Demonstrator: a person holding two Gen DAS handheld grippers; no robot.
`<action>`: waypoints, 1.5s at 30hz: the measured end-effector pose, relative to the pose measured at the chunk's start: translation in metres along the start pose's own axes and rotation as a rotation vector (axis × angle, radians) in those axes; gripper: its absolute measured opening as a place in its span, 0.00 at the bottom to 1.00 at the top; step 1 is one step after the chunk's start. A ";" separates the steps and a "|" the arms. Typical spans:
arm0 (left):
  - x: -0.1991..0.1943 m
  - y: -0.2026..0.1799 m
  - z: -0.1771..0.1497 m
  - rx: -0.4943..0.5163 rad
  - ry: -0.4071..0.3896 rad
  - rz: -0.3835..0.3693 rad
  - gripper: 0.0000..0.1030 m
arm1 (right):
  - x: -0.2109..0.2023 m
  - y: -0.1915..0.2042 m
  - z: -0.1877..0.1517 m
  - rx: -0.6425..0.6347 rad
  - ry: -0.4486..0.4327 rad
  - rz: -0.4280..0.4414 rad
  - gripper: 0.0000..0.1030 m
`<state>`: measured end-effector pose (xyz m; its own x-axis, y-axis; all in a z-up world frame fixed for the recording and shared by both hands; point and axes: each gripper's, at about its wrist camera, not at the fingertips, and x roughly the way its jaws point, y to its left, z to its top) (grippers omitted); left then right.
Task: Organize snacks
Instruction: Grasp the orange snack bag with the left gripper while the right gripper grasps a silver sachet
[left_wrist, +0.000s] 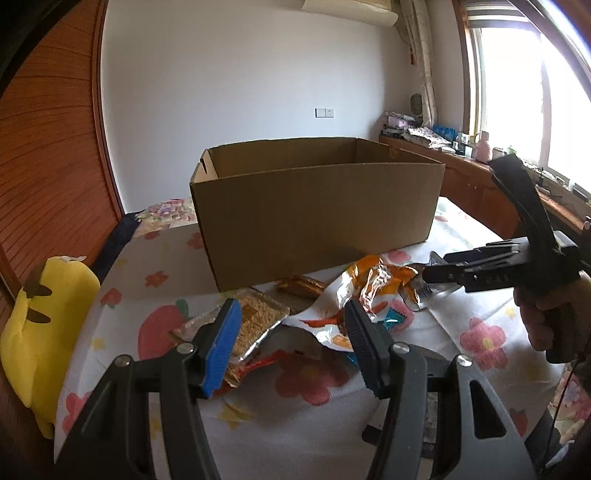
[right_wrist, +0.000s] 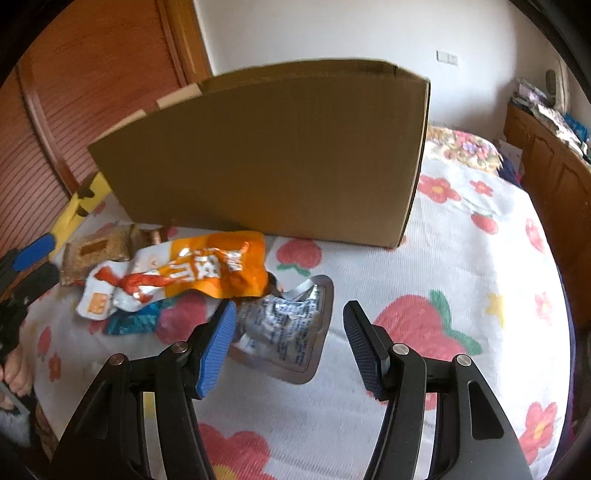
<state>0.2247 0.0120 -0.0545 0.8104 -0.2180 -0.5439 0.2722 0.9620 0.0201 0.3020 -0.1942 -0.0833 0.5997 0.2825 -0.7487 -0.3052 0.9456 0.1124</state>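
silver snack pouch (right_wrist: 284, 328) just ahead of right tool (right_wrist: 288, 339), jaws wide, empty, left tool (left_wrist: 291, 339) likewise over orange packet (left_wrist: 369, 291)

The tall cardboard box (right_wrist: 273, 155) walls off the far side (open-topped); bare bedspread (right_wrist: 461, 277) lies right.

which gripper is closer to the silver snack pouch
Right. The right gripper hangs open just over the silver pouch, its blue finger at the pouch's edge. The left gripper is off to the side, over the clear cracker pack.
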 end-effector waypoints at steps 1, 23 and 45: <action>-0.001 -0.001 0.000 0.001 0.000 -0.002 0.57 | 0.004 -0.001 0.001 0.012 0.009 0.010 0.60; 0.010 -0.019 0.009 0.010 0.040 -0.028 0.58 | 0.012 0.012 -0.003 -0.066 0.035 -0.033 0.56; 0.100 -0.057 0.044 0.237 0.340 -0.137 0.64 | -0.042 -0.020 -0.014 0.021 -0.077 0.144 0.11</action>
<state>0.3130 -0.0719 -0.0737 0.5524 -0.2359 -0.7995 0.5088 0.8551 0.0992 0.2726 -0.2275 -0.0632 0.6061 0.4257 -0.6719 -0.3771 0.8975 0.2285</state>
